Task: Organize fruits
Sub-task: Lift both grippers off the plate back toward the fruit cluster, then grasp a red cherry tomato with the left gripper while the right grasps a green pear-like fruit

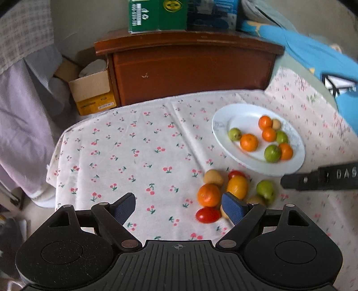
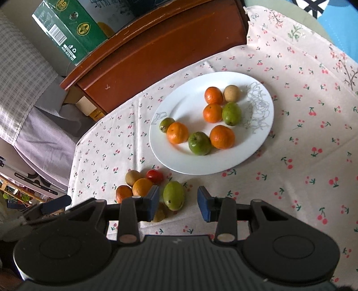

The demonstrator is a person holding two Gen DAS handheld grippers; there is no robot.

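A white plate (image 1: 242, 116) (image 2: 190, 105) on the cherry-print cloth holds several oranges, green fruits and a small brown one. Loose fruits lie in a cluster in front of it: an orange (image 1: 208, 194), a red tomato (image 1: 208, 215), a yellow-orange fruit (image 1: 237, 187) and a green fruit (image 1: 265, 189) (image 2: 174, 195). My left gripper (image 1: 179, 207) is open wide, its right pad beside the orange and tomato. My right gripper (image 2: 179, 203) is open; the green fruit lies between its pads, close to the left one, with a gap on the right.
A brown wooden cabinet (image 1: 190, 67) stands behind the table with green boxes (image 1: 156, 15) on top. A cardboard box (image 1: 91, 91) and hanging cloth are at the left. A blue cloth (image 1: 324, 58) lies at the far right. The cloth's left half holds no objects.
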